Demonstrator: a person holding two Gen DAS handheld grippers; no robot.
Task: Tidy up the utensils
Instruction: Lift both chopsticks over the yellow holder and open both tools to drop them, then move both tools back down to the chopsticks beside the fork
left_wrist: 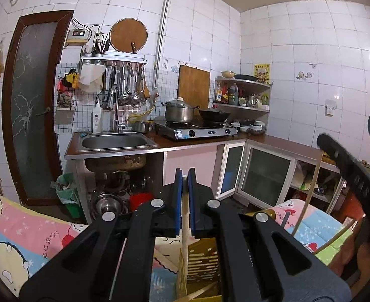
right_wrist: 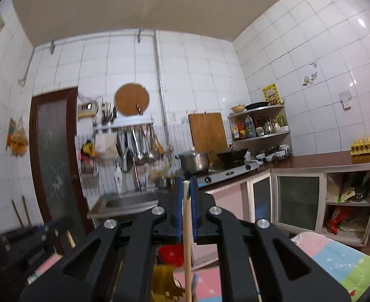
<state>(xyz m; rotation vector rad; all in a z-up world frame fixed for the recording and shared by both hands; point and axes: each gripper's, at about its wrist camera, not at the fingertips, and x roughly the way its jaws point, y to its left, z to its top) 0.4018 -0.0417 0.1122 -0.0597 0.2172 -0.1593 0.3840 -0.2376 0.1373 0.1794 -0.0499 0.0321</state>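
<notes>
Chopsticks look light, stiff and smooth to us: we hold one pale wooden chopstick point(left_wrist: 185, 209) clamped upright near its top in the left gripper point(left_wrist: 184, 191) and another wooden chopstick point(right_wrist: 187, 226) likewise in the right gripper point(right_wrist: 186, 201), above a slotted yellow holder point(left_wrist: 200, 264).

Even, cool indoor light; glare spots on the tiles point(left_wrist: 368, 58). Fisheye bends the edges; the right view is motion-blurred.

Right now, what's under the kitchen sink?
Under the sink hangs its rusty basin underside, then drain pipes. On the floor sit steel bowls and a red bucket. The left gripper covers whatever lies further right.
</notes>
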